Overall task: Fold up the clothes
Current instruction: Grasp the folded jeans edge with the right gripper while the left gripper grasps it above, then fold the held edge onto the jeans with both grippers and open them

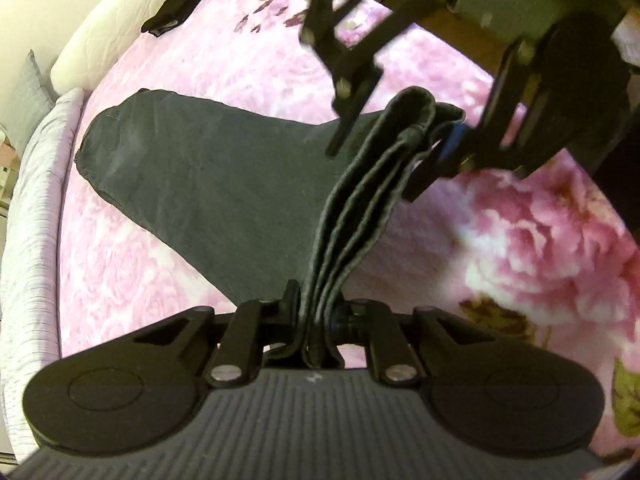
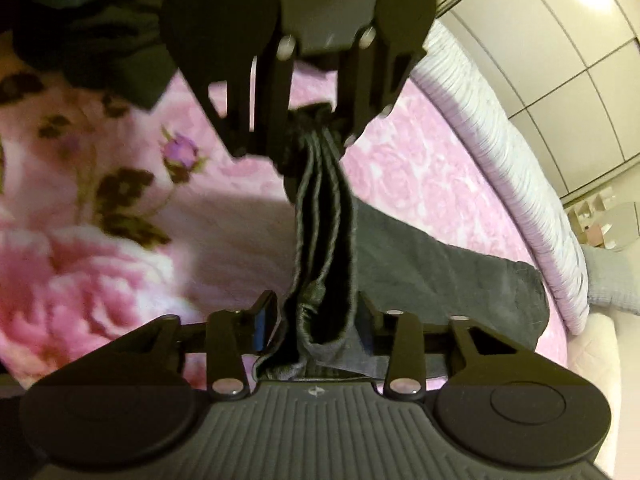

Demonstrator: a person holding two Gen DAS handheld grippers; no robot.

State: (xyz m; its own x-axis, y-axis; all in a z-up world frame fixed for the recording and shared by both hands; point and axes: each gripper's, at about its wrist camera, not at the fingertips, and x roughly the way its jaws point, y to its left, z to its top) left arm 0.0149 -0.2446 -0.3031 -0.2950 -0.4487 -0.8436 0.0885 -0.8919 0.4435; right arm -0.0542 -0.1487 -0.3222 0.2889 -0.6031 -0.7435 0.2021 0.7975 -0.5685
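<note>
Beneath you lay the bed, its pink floral blanket [image 1: 500, 232] covering nearly the whole surface, with a pale lilac ribbed edge [image 1: 36, 216] running round the side and a white padded headboard [image 1: 132, 8] at the far end. Across the blanket stretched the dark grey garment [image 1: 208, 176], its far part lying flat on the blanket while the near edge, gathered into several layers, was lifted and pulled taut between your two tools. A smaller black item [image 1: 180, 4] sat apart near the headboard, and a dark heap of clothing [image 2: 92, 32] lay at the other end (too blurred to name). Your left gripper [image 1: 316, 316] had its jaws clamped on one end of the bunched edge; your right gripper [image 2: 316, 320] was pinched on the other end, facing it.
</note>
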